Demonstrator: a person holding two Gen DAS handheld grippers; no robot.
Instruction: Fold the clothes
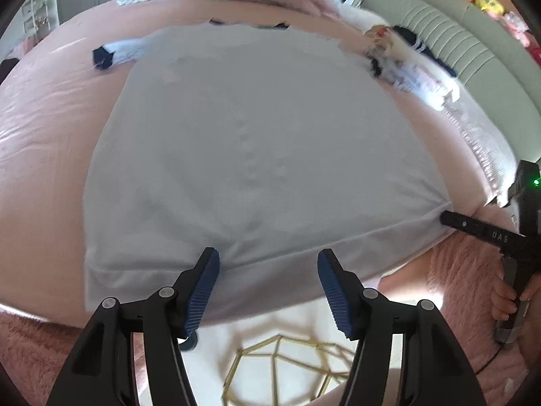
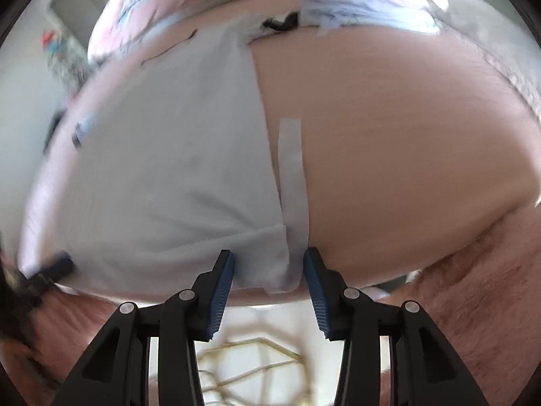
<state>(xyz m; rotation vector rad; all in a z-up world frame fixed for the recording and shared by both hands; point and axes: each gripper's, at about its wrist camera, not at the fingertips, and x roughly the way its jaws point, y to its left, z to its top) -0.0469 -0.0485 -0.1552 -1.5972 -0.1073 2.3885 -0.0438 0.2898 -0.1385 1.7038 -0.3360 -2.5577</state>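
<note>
Left claw (image 1: pixel 268 264): black frame, blue ribbed pads, jaws standing apart above the near hem of the garment, nothing between them and no pad pressing on cloth. Right claw (image 2: pixel 268 265): same build, jaws partly apart, straddling the near right corner of the garment; the cloth edge and a loose strip lie in the gap, yet the pads show daylight on both sides and do not clamp it. In the left wrist view the right claw (image 1: pixel 446 218) appears at the far right edge as a dark finger tip touching or just beside the garment's corner, with a person's hand (image 1: pixel 510 299) wrapped round its handle. Pale grey-white shirt (image 1: pixel 257 155): spread flat on the bed, hem toward the cameras, a short sleeve with dark blue cuff (image 1: pixel 103 57) stretched to the far left, dark trim at the far collar edge. Same shirt in the right wrist view (image 2: pixel 162 169), blurred, filling the left half. Narrow pale strip (image 2: pixel 290 155): lies along the shirt's right edge, running toward the right claw. Pink bed sheet (image 1: pixel 44 142): carries the shirt. Pink fluffy blanket (image 1: pixel 463 270): at the near edge of the bed. Heap of mixed clothes (image 1: pixel 405 64): far right on the bed, beside a grey-green padded headboard (image 1: pixel 449 23). Gold wire frame (image 1: pixel 280 365): on the floor beneath the claws.
</note>
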